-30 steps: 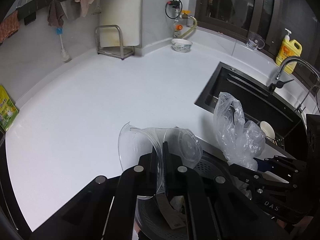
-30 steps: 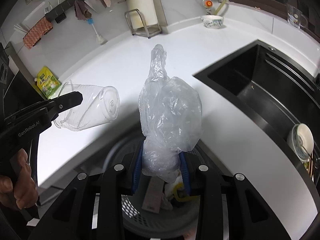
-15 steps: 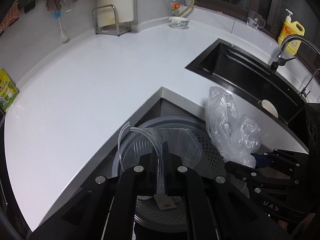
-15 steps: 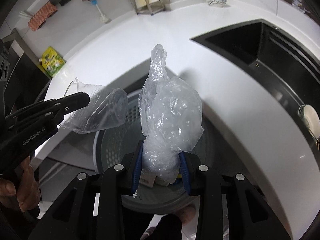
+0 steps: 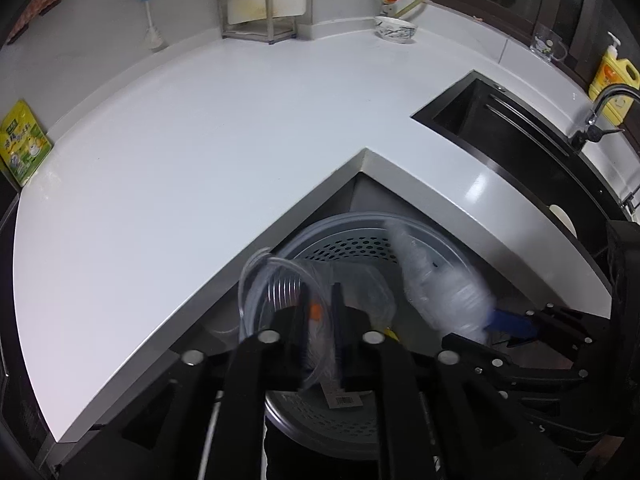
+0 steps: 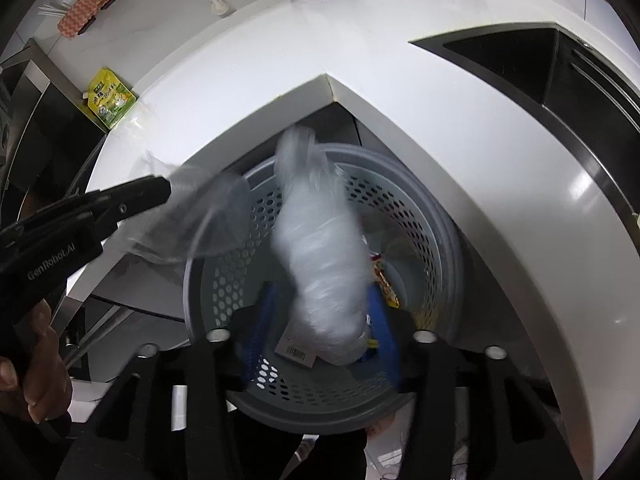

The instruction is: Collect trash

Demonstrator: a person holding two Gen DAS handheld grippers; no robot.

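Both grippers are hanging over the round grey perforated plastic waste basket [image 6: 424, 216], which is sitting on the floor inside the inner corner of the white L-shaped countertop [image 5: 192, 152]. The left gripper [image 5: 320, 300] is pinching the wall of a clear disposable plastic cup [image 5: 280, 280], fingers closed on it near the rim; the cup is lying on its side in the air above the basket's left edge, also seen from the right wrist camera [image 6: 200, 220]. The right gripper [image 6: 320, 312], the one with blue finger pads [image 6: 384, 320], is clamping the lower end of a crumpled clear plastic bag [image 6: 320, 252], and the bag is standing up from the fingers over the basket opening. Both bag and cup are motion-blurred, so I cannot tell the exact grip contact on the bag. Down in the basket, a paper tag with a barcode [image 6: 296, 354] and a red-yellow wrapper [image 6: 386, 280] are lying among other scraps. Further out: a black recessed sink [image 5: 512, 136] on the right with a chrome faucet [image 5: 600, 108], a yellow detergent bottle [image 5: 614, 76] behind it, a patterned ceramic bowl [image 5: 396, 28] at the back, a steel wire rack [image 5: 256, 12] against the wall, and a green-yellow snack packet [image 5: 24, 144] at the counter's left end.
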